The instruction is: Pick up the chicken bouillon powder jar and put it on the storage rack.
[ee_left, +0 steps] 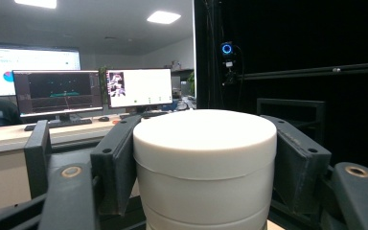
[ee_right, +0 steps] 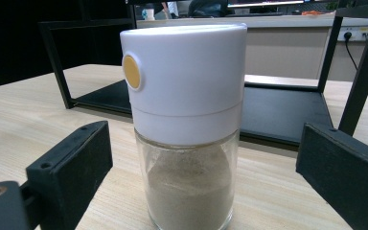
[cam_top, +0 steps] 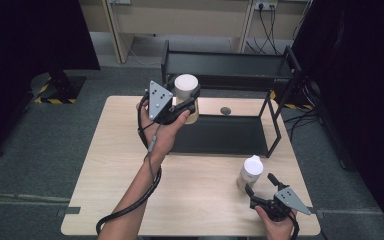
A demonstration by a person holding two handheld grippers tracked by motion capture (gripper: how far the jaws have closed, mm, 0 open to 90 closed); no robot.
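While a white-capped jar (cam_top: 185, 89) is pinched at its cap by the left claw (cam_top: 187, 102) and held raised above the table (cam_top: 110, 165) beside the black shelf rack (cam_top: 230, 70), apparently for shelving, a second jar of powder (ee_right: 184, 124) is left standing on the table between the spread jaws of the right claw (cam_top: 260, 184), seemingly awaiting its grasp.

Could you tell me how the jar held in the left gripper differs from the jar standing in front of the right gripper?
The held jar is lifted off the table, clamped in the left gripper; the standing jar rests upright on the table. The held jar has jaws pressing both its sides, while the right gripper is open, its jaws apart from the standing jar. Both have white cylindrical caps.
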